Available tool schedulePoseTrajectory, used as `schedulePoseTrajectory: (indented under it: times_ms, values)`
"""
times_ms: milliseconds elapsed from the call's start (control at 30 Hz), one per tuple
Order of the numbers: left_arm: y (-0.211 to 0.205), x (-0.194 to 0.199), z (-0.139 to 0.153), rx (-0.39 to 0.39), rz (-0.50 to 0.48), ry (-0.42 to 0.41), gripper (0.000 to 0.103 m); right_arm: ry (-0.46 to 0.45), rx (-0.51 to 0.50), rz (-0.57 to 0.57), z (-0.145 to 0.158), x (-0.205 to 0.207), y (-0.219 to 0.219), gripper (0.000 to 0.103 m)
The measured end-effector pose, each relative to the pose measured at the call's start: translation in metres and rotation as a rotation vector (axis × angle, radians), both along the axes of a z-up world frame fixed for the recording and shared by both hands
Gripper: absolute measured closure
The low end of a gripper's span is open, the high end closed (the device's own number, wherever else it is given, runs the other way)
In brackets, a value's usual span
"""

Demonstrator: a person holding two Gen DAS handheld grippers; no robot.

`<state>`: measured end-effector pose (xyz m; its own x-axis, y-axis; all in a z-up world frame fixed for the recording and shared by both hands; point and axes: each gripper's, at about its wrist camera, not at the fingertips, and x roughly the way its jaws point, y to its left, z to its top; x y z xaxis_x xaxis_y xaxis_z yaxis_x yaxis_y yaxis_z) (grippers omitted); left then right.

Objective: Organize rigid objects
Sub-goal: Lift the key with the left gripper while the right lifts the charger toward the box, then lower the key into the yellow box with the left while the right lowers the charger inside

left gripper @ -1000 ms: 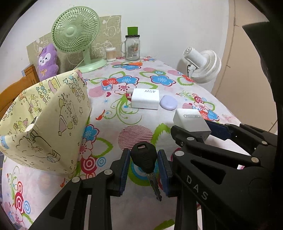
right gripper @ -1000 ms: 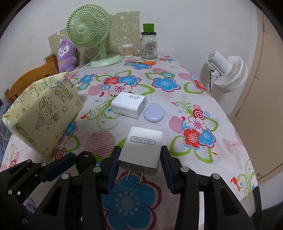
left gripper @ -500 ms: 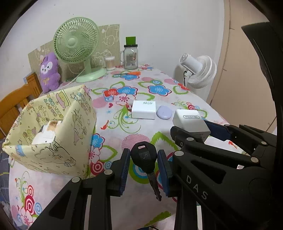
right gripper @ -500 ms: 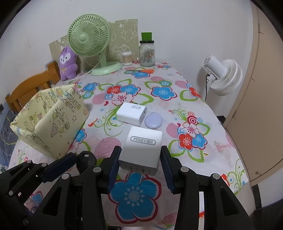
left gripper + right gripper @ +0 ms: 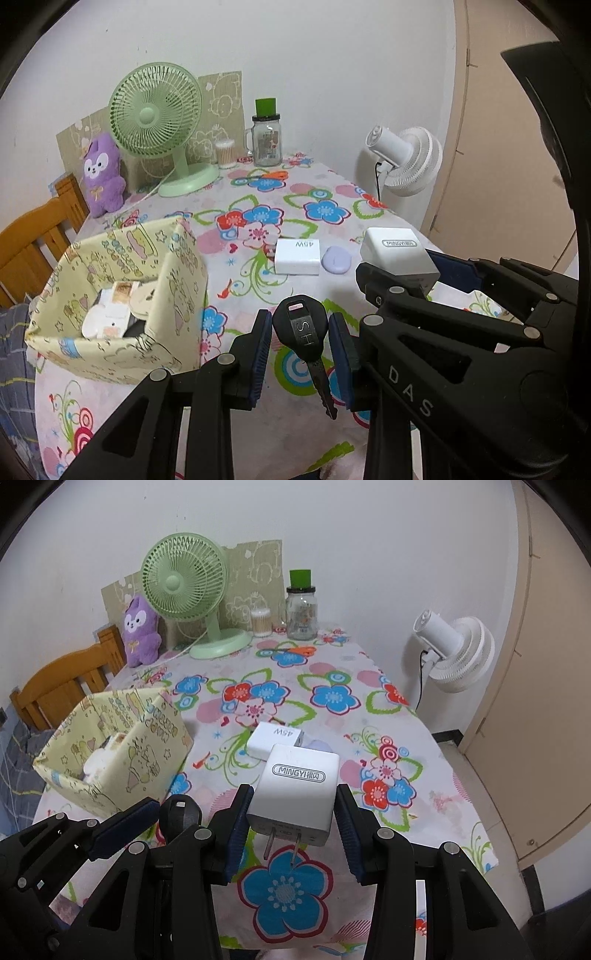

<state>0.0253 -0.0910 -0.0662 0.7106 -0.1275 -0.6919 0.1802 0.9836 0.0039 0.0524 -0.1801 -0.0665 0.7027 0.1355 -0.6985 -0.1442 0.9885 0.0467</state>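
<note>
The table [image 5: 424, 738], covered with a flower-pattern cloth, carries almost everything. At its far edge, against the wall, stand a green fan [image 5: 186, 587], a purple plush toy [image 5: 142, 631] near the far left corner, a small pot of cotton swabs [image 5: 261, 622] and a glass jar [image 5: 302, 613] with a green lid. A white fan [image 5: 458, 650] stands off the table, beside its right edge, and a wooden chair [image 5: 62, 686] is at the left side.

Near the left edge sits the yellow paper box [image 5: 177, 280], open at the top, with some white and cream things already inside; what they are I cannot tell. About the middle of the table lies a white 45W charger [image 5: 297, 254], and a small lilac case [image 5: 334, 260] lies just beside it on its right, perhaps touching.

The right gripper [image 5: 291, 823] is closed on a white MINGYI charger [image 5: 299, 786], held above the near part of the table with the two prongs pointing toward the camera. The left gripper [image 5: 299, 354], just to the left of it, holds a black key [image 5: 301, 328] by its head between the blue pads, the metal blade pointing back toward the camera. Both things are held above the cloth, to the right of the box.
</note>
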Motion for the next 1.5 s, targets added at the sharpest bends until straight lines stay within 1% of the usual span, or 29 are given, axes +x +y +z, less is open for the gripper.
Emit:
schedulePoseTrajectory:
  times_ms: [433, 700, 1067, 1300, 1500]
  values:
    - [0.012, 0.007, 0.019, 0.001, 0.008, -0.018, 0.071, -0.019, -0.001, 0.006, 0.020, 0.008, 0.012, 0.056]
    - [0.027, 0.014, 0.026, 0.007, 0.021, -0.025, 0.071, -0.028, -0.002, 0.018, 0.029, 0.016, 0.028, 0.056]
    - [0.052, 0.024, 0.035, 0.023, 0.036, -0.036, 0.071, -0.037, 0.023, 0.055, 0.037, 0.028, 0.055, 0.056]
    - [0.072, 0.032, 0.039, 0.015, 0.070, -0.044, 0.071, -0.050, 0.013, 0.087, 0.044, 0.038, 0.077, 0.056]
    - [0.092, 0.041, 0.038, 0.016, 0.096, -0.034, 0.071, -0.041, 0.013, 0.116, 0.044, 0.048, 0.098, 0.056]
